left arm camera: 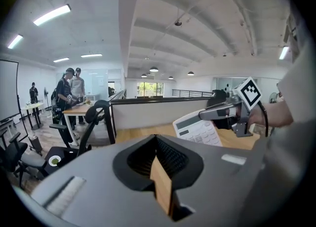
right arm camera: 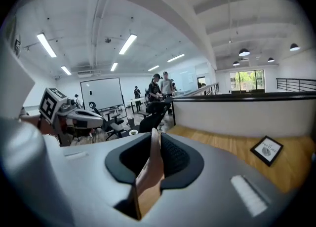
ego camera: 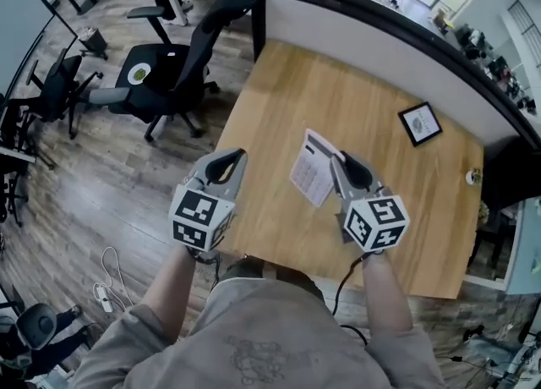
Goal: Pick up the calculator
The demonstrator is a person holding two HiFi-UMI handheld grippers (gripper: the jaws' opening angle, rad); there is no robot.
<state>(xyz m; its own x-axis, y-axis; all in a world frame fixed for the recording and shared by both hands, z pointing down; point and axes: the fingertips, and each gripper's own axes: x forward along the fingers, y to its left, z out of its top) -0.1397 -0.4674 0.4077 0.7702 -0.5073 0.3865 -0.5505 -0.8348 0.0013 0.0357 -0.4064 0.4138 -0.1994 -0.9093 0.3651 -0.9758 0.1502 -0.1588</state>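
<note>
The white calculator [ego camera: 311, 172] hangs tilted above the wooden table [ego camera: 279, 100], and my right gripper [ego camera: 338, 163] is shut on its right edge. From the left gripper view the calculator [left arm camera: 197, 128] shows its keys and display, with the right gripper [left arm camera: 217, 113] clamped on it. In the right gripper view it stands edge-on [right arm camera: 150, 171] between the pads of the right gripper [right arm camera: 155, 137]. My left gripper [ego camera: 239, 157] hovers to the calculator's left, apart from it, its fingertips together and holding nothing. Its own view of the left gripper [left arm camera: 158, 159] shows only a thin slit of table.
A small black-framed picture [ego camera: 420, 123] lies at the table's far right. A dark-topped partition [ego camera: 380, 32] runs behind the table. A black office chair [ego camera: 182, 66] stands off the left edge. Two people [left arm camera: 69, 90] stand at a distant desk.
</note>
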